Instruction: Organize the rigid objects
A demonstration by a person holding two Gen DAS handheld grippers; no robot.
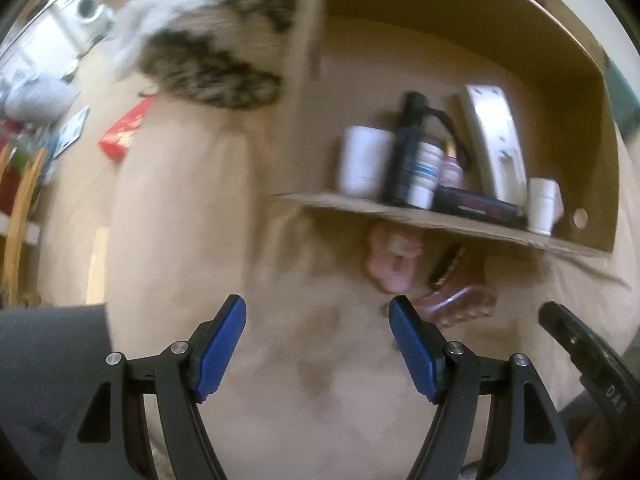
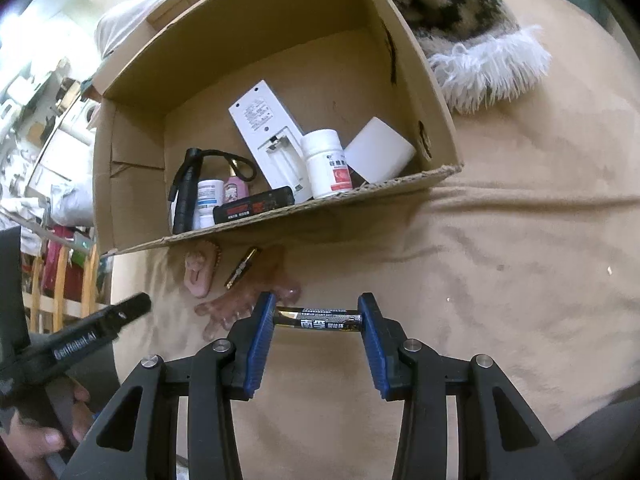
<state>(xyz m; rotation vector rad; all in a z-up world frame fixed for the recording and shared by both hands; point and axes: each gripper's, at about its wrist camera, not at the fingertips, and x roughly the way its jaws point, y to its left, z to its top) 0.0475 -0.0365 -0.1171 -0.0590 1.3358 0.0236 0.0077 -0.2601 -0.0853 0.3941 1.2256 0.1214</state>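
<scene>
The right gripper (image 2: 317,320) pinches a battery (image 2: 318,319) end to end just above the beige cloth, seemingly mid-carry toward the cardboard box (image 2: 424,178), needing a lift over its rim, while the left gripper (image 1: 318,322) hangs wide and empty.

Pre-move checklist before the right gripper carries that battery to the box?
1. Battery held end to end between the right gripper jaws: ok.
2. Grip firmness: cannot tell.
3. Free space in the cardboard box behind its items: ok.
4. Left gripper open, holding nothing: ok.
5. Left gripper beside the route to the box: cannot tell.
6. Second battery, pink ear model outside the box: not ok.
</scene>
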